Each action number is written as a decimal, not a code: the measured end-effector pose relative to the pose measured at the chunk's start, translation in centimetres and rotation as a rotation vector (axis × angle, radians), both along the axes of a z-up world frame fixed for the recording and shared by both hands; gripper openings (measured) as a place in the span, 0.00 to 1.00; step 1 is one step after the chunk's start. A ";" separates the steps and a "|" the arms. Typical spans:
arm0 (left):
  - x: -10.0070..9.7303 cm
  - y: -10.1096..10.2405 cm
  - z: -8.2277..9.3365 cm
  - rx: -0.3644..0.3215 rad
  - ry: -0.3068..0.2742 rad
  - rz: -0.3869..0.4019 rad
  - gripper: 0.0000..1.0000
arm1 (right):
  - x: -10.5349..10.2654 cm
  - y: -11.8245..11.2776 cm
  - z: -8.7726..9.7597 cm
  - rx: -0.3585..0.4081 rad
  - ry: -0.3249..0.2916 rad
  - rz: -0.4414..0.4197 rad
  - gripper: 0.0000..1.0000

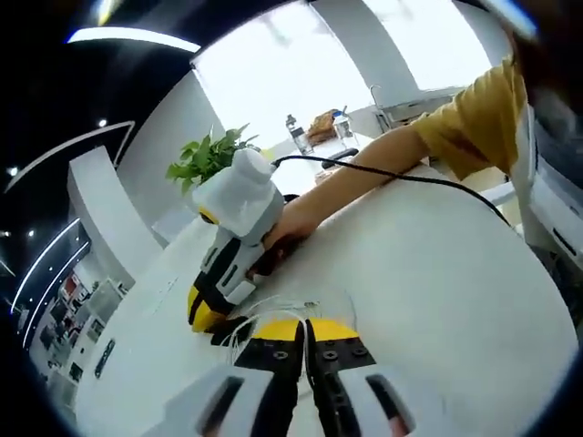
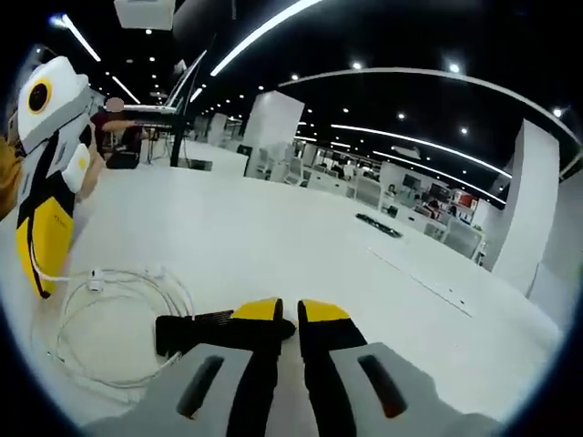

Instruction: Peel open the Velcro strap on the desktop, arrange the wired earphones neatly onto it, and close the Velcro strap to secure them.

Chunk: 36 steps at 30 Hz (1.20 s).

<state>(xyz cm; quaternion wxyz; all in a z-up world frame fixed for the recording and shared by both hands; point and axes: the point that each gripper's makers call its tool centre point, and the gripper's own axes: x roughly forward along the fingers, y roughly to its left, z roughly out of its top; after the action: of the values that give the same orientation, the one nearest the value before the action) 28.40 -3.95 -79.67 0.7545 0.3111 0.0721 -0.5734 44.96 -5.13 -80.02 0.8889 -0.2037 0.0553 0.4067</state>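
Note:
The black Velcro strap (image 2: 196,330) lies flat on the white table (image 2: 273,228), one end between the tips of my right gripper (image 2: 293,316), which is shut on it. White wired earphones (image 2: 114,319) lie in a loose coil to the strap's left. My left gripper (image 2: 38,271) stands at the coil's far left edge, a strand of cable running from its tip. In the left gripper view my left gripper (image 1: 305,330) is shut, with the earphones' thin white wires (image 1: 273,311) at its tips. My right gripper (image 1: 206,317), held by a hand, points down beside them.
A person's arm (image 1: 364,168) in a yellow sleeve reaches across the table (image 1: 437,273). A black cable (image 1: 410,177) trails over the tabletop. A green plant (image 1: 205,157) and bottles (image 1: 296,132) stand at the far edge. Open white tabletop stretches ahead of the right gripper.

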 end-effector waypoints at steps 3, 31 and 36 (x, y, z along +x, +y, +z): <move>0.4 0.3 -0.1 0.010 -0.011 0.009 0.06 | 0.2 -0.7 0.3 0.019 0.020 -0.027 0.12; 6.9 5.1 2.7 -0.230 0.041 0.311 0.19 | -4.6 0.9 -0.5 0.081 0.136 0.129 0.04; 8.4 6.6 4.9 -0.353 0.002 0.394 0.20 | -4.5 1.1 -0.8 0.092 0.171 0.109 0.03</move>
<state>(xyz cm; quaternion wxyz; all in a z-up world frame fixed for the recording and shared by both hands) 36.76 2.66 -74.72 0.8942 0.1539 0.0308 -0.4193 40.50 -4.03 -80.81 0.8659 -0.1301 0.1012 0.4723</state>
